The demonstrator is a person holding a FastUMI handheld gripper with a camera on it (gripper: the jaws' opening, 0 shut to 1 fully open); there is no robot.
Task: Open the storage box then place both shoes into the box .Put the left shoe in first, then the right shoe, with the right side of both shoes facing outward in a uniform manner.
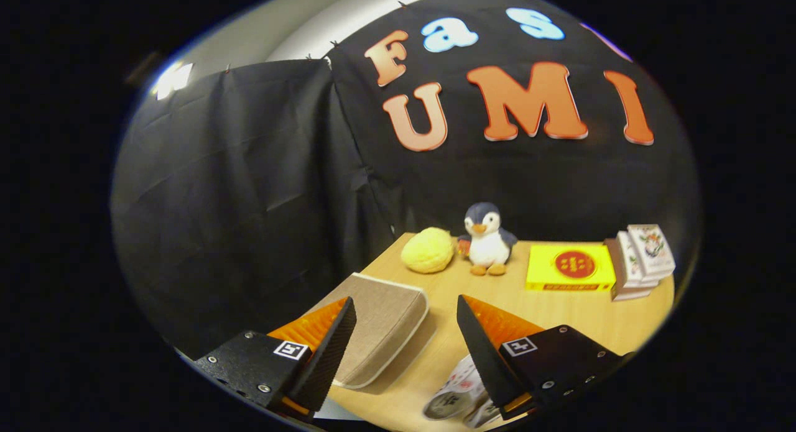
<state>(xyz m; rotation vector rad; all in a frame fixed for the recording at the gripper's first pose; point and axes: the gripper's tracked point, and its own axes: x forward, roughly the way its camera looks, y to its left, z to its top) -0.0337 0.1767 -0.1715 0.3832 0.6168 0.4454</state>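
In the gripper view, the gripper (405,311) hangs above a light wooden table (559,307) with its two fingers spread wide apart and nothing held between them.

The landmark is the beige fabric storage box with pale piping round its rounded edges (379,326). It lies flat on the table with its lid down, so nothing of its inside can be seen (whether anything is in it cannot be told). The left finger (326,351) overlaps the box's near left side; the right finger (488,351) stands clear of the box, to its right, with bare table between the two.

Low by the right finger, nearer than the box, sits a white and grey patterned shoe (457,391), blurred and partly hidden, so which shoe it is cannot be told.

Beyond the box, toward the black cloth wall, rests a round yellow knobbly ball (427,250). Just right of that stands a small plush penguin with a grey head, white belly and orange feet (488,239). Further right of the box lies a flat yellow carton with a red round emblem (570,268), and beside it a stack of small white cartons with floral print (640,258).
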